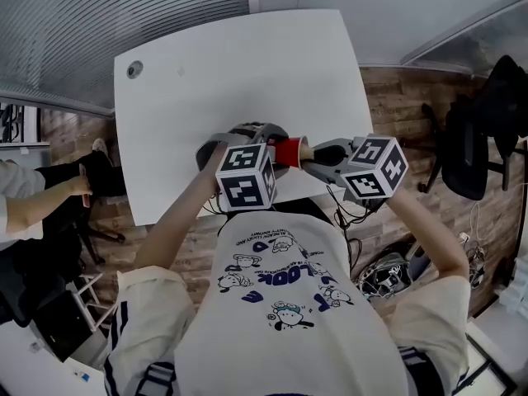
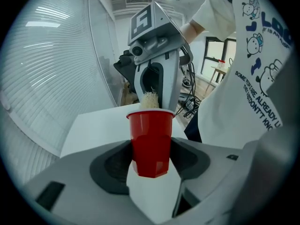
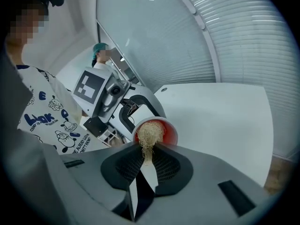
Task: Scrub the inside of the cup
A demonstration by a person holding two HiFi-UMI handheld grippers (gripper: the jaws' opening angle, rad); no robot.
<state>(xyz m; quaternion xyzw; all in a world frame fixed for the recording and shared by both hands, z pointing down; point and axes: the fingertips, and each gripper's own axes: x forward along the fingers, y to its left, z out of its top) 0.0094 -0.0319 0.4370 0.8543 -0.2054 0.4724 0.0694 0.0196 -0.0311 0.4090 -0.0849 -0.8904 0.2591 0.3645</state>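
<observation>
A red plastic cup [image 1: 288,152] is held on its side above the near edge of the white table [image 1: 239,64]. My left gripper [image 2: 151,159] is shut on the cup [image 2: 150,142], its pads pressing on both sides of the lower wall. My right gripper [image 3: 147,159] is shut on a beige fibrous scrubber [image 3: 149,136], whose tuft sits in the cup's open mouth [image 3: 165,131]. In the left gripper view the scrubber [image 2: 150,100] shows just over the rim, with the right gripper [image 2: 154,55] behind it. The cup's inside bottom is hidden.
A round grommet [image 1: 134,69] sits at the table's far left corner. Another person's arm [image 1: 37,206] reaches in at the left. A black office chair [image 1: 483,134] and cables [image 1: 388,272] are on the wood floor to the right. Window blinds run along the far side.
</observation>
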